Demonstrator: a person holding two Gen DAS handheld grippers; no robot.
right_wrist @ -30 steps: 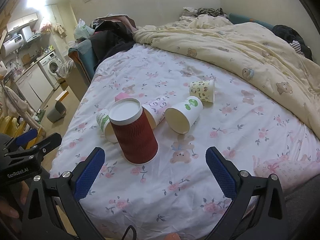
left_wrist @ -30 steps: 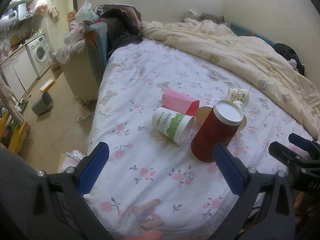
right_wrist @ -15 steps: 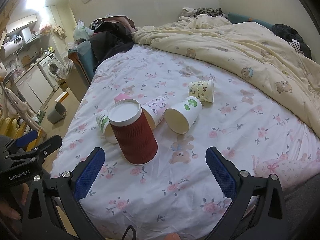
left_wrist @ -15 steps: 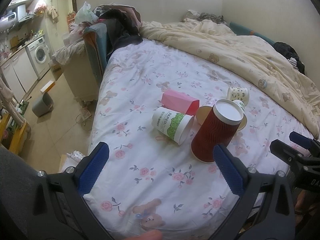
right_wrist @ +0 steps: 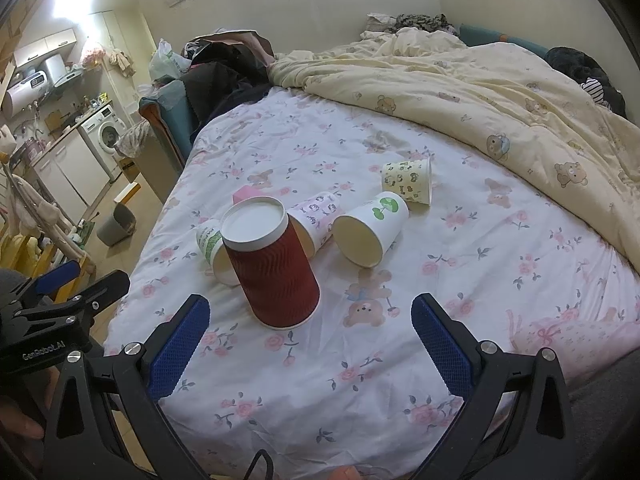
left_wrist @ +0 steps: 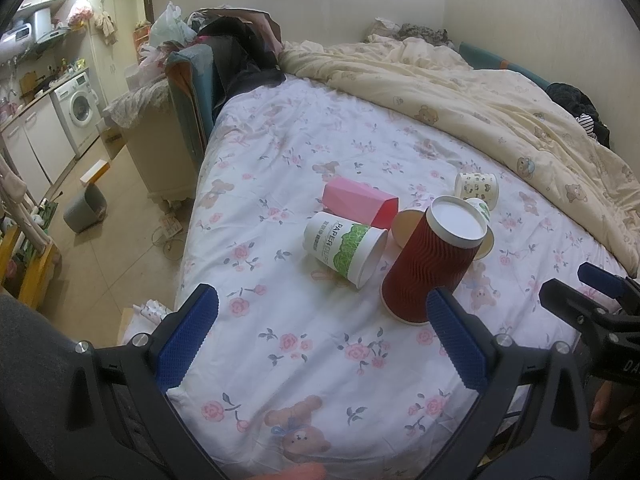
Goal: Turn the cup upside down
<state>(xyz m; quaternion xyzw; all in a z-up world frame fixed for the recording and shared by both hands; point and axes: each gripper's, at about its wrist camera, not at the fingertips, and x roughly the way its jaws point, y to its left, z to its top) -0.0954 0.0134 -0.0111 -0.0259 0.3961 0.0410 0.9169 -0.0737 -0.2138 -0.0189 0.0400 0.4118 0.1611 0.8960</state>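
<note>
1. Red cup (right_wrist: 272, 268) stands mouth-down near the bed's (right_wrist: 400, 420) front edge, base up: the flip looks done.
2. Your left tongs (left_wrist: 324, 344) and right tongs (right_wrist: 308, 344) are both spread apart, empty, short of the cup.
3. 5 other cups lie sideways behind it.

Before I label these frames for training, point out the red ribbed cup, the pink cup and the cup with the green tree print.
red ribbed cup (right_wrist: 276, 276), right wrist view, on its ribbed side wall.
pink cup (left_wrist: 354, 200), left wrist view, on its upper side.
green tree cup (right_wrist: 384, 210), right wrist view, on the printed side.
</note>
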